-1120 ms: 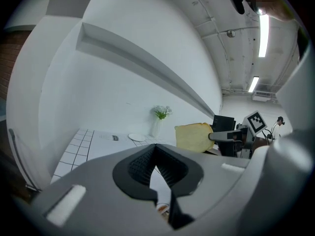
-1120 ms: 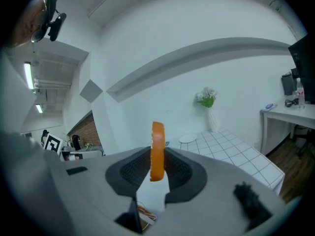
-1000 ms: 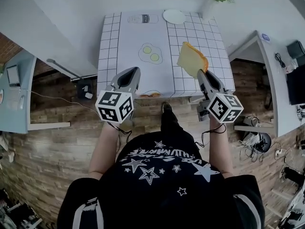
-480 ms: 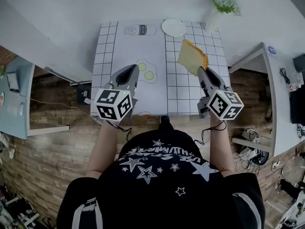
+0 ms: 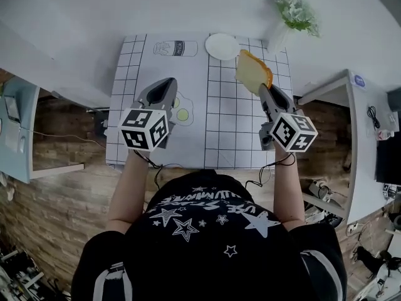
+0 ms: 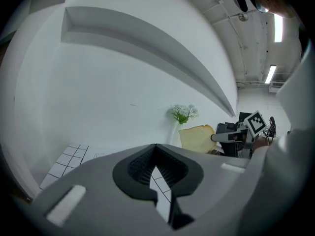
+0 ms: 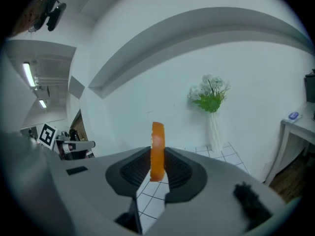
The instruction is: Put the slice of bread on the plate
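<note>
A white plate point(image 5: 222, 46) sits at the far edge of the grid-patterned table point(image 5: 232, 124). My right gripper point(image 5: 263, 90) is shut on a slice of bread point(image 5: 253, 73), which stands on edge just right of the plate and a little nearer me. In the right gripper view the bread point(image 7: 157, 149) shows edge-on, its orange crust pinched between the pads. The left gripper point(image 5: 165, 90) hovers over the table's left half, shut and holding nothing. From the left gripper view the bread point(image 6: 198, 137) shows its pale face.
A vase of flowers point(image 5: 289, 14) stands at the far right corner, close behind the bread. Printed fried eggs point(image 5: 182, 113) and a bottle drawing point(image 5: 175, 47) mark the cloth. A grey side table point(image 5: 360, 124) stands to the right, and a white wall lies behind the table.
Both grippers have moved forward over the table towards its far edge. The bread has travelled with the right gripper and now hangs closer to the plate.
</note>
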Available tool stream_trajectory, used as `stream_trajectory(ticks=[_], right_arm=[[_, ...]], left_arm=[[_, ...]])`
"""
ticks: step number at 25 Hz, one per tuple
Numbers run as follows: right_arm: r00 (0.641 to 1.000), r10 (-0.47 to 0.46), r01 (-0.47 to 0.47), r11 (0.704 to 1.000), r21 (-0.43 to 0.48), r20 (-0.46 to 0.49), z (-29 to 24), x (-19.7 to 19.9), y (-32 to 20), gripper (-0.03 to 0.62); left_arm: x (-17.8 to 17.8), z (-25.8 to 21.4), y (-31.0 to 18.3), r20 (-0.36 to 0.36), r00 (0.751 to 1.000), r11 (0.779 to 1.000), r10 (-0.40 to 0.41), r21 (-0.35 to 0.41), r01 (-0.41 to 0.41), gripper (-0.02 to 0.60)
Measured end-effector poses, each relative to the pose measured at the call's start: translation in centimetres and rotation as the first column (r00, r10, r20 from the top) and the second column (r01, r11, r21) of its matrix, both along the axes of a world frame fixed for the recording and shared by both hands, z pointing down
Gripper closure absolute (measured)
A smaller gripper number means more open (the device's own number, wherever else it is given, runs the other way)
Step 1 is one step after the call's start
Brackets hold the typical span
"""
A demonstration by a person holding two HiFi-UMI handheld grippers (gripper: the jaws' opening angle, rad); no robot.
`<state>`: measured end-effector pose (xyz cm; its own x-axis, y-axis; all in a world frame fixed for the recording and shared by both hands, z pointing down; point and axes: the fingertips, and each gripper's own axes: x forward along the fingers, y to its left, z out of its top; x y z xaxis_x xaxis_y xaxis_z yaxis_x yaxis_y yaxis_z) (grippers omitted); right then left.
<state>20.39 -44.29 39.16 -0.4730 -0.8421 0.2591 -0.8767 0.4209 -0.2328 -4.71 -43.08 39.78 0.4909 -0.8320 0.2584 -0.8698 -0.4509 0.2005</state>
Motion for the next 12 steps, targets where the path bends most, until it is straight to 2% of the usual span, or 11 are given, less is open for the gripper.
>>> stream_trajectory(ticks=[8,12], right_arm=[[0.986,-0.069,0.072,0.997,0.012,-0.15,2.2,0.3,-7.2,0.505],[0.958,-0.102,0.109,0.994,0.013,-0.267,4.0,0.0,-11.1,0.505]], left_arm=[[1.0,1.2,-4.4,0.01,0.998,0.998,-0.054,-0.042,0.054,0.574],[1.2,1.9,-6.5,0.025,0.996,0.995,-0.082,-0.05,0.083,0.574]])
